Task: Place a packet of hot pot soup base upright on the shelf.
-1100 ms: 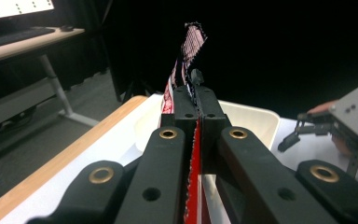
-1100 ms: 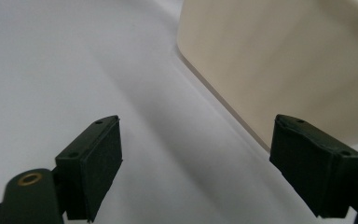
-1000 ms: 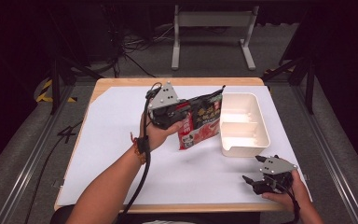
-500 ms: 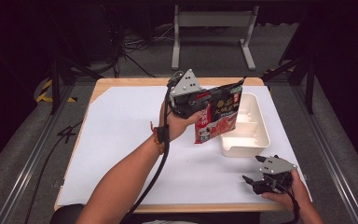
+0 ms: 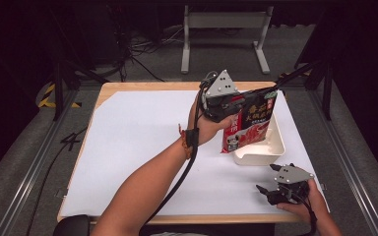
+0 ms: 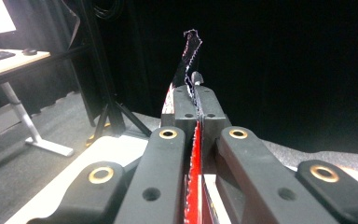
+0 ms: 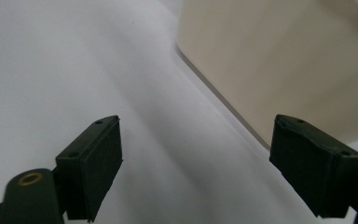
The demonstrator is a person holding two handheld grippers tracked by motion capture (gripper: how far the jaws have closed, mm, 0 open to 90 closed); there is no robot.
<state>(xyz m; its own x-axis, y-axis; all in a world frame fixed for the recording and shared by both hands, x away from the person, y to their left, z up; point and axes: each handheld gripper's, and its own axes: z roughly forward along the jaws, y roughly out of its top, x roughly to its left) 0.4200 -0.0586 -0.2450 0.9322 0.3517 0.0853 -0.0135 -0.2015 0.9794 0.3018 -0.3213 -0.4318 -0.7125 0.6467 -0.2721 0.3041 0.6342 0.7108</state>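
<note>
A red and black snack bag (image 5: pixel 250 123) hangs upright over the near left part of the cream tray (image 5: pixel 275 147), its lower end dipping inside the rim. My left gripper (image 5: pixel 236 105) is shut on the bag's upper left edge. In the left gripper view the bag's red edge (image 6: pixel 193 154) runs between the closed jaws and its crimped top (image 6: pixel 189 46) sticks up beyond them. My right gripper (image 5: pixel 268 179) rests low near the table's front right edge, open, with nothing between its fingers. In the right gripper view the gripper (image 7: pixel 209 168) points at the tray's outer wall (image 7: pixel 279 60).
White paper (image 5: pixel 138 147) covers the wooden table (image 5: pixel 128 86). A metal stand (image 5: pixel 224 29) and cables lie on the floor beyond the far edge. A black tripod leg (image 5: pixel 300 71) reaches toward the far right corner.
My left gripper has carried the bag to the right and lifted it, from the table's middle to over the tray. The right gripper has stayed in place.
</note>
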